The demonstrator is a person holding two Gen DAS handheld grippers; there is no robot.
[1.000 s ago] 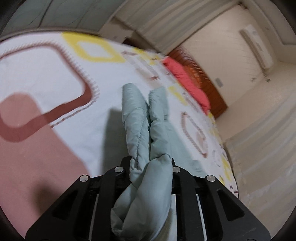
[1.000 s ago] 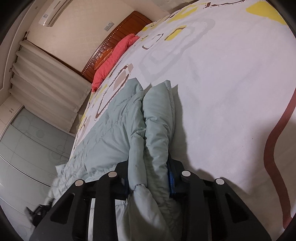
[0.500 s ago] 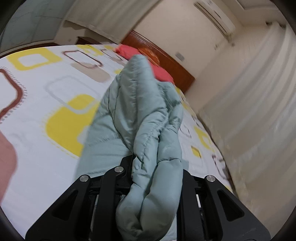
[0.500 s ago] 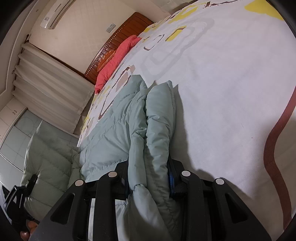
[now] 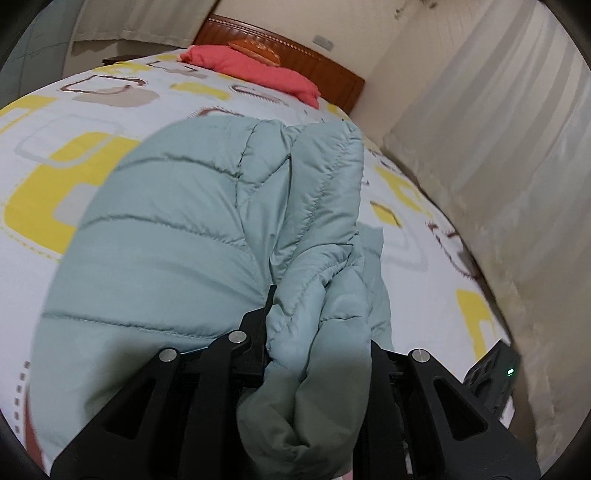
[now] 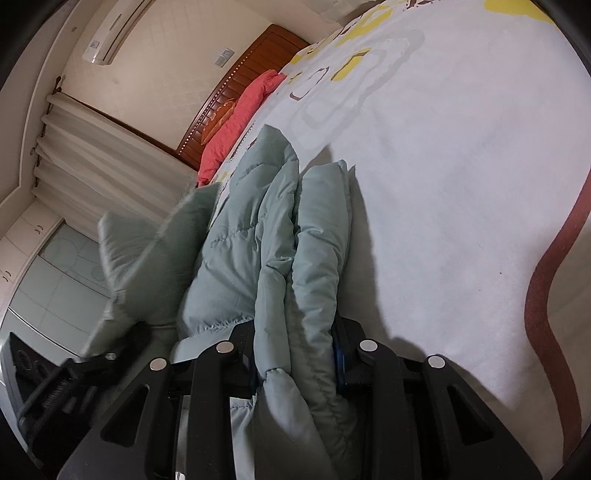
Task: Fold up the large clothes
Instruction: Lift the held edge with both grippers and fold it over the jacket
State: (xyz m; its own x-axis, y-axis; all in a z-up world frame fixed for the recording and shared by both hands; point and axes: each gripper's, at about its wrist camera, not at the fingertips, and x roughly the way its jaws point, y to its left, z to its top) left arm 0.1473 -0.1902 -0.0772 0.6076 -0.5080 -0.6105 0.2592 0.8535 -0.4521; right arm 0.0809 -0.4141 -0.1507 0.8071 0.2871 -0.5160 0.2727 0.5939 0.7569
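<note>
Left wrist view. Bed sheet (image 5: 92, 122), white cotton printed with yellow, grey and brown rounded rectangles, fills the left side and the background. Pale green quilted puffer jacket (image 5: 177, 236) covers the centre, a broad stitched panel spread to the left, thicker bunched folds rising in the middle. Left gripper (image 5: 317, 332), black plastic with two fingers, is clamped on a bundle of those folds; fabric spills back over its body toward the camera. Beyond the jacket, a coral-red pillow (image 5: 258, 72) lies against a dark wooden headboard (image 5: 295, 48). Pale pleated curtains (image 5: 509, 147) run down the right edge. Low right, the black body of the other tool shows with a small green light.

Right wrist view. At lower left the left gripper (image 6: 55, 387) appears blurred, a lifted part of the jacket (image 6: 147, 266) above it. Centre: the jacket's doubled edge (image 6: 314, 258) lies on the sheet and runs into the right gripper (image 6: 297, 350), whose jaws are pinched tight on it. Right of that, bare sheet (image 6: 461, 184) with a dark red curved band. Top left, a white wall air conditioner (image 6: 110, 33), with the headboard (image 6: 251, 74) and pillow (image 6: 240, 122) below and to its right.
</note>
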